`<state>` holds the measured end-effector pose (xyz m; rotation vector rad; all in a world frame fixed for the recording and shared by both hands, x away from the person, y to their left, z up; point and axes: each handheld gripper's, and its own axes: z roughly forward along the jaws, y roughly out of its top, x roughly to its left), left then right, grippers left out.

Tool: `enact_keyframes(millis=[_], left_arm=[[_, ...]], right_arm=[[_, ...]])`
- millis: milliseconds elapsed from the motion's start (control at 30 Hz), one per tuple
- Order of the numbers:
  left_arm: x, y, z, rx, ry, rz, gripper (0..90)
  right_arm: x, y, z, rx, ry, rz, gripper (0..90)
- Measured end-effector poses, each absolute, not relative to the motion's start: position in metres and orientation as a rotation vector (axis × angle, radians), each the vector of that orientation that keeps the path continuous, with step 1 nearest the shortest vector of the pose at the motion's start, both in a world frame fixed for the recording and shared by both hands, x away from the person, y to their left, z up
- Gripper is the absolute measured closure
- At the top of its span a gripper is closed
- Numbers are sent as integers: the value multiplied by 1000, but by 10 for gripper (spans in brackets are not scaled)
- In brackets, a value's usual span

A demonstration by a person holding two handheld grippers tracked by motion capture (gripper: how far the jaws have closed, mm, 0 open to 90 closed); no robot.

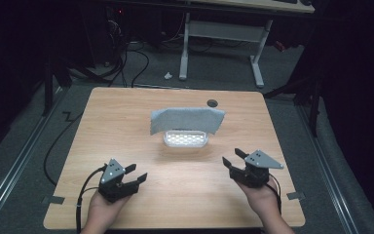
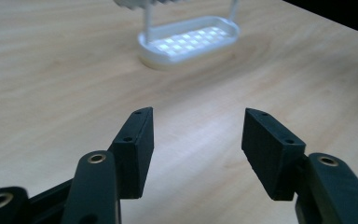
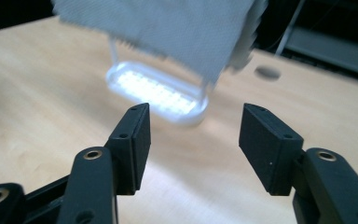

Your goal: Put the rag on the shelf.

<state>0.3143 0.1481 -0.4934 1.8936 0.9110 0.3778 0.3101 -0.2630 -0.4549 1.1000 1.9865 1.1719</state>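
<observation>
A grey cloth (image 1: 187,119) hangs draped over a small white rack whose oval base (image 1: 185,139) glows brightly at the table's middle. In the right gripper view the cloth (image 3: 168,28) hangs above the base (image 3: 156,93); in the left gripper view the base (image 2: 189,43) sits ahead with two thin posts rising from it. My left gripper (image 1: 137,173) rests open near the front left, held by a hand. My right gripper (image 1: 233,159) is open at the front right. Both stand well short of the rack with nothing between their jaws.
The wooden table (image 1: 126,126) has a round cable hole (image 1: 212,103) near its far edge. Beyond it stands a white desk frame (image 1: 221,46) with cables on the floor. Dark rails run along both sides of the table.
</observation>
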Motion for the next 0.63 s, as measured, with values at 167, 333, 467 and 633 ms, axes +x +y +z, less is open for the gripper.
enact_keyframes(millis=[167, 333, 467, 633], left_arm=[[286, 120, -517, 2005, 861, 365, 437], [281, 105, -517, 2076, 804, 374, 411], [284, 107, -518, 2067, 824, 361, 401], [286, 110, -519, 2059, 842, 365, 392]], right_arm=[[277, -253, -498, 1175, 1985, 1113, 415], [266, -254, -507, 1098, 2041, 1034, 417], [272, -258, -509, 1173, 2047, 1068, 409], [272, -261, -511, 1185, 2050, 1071, 408]])
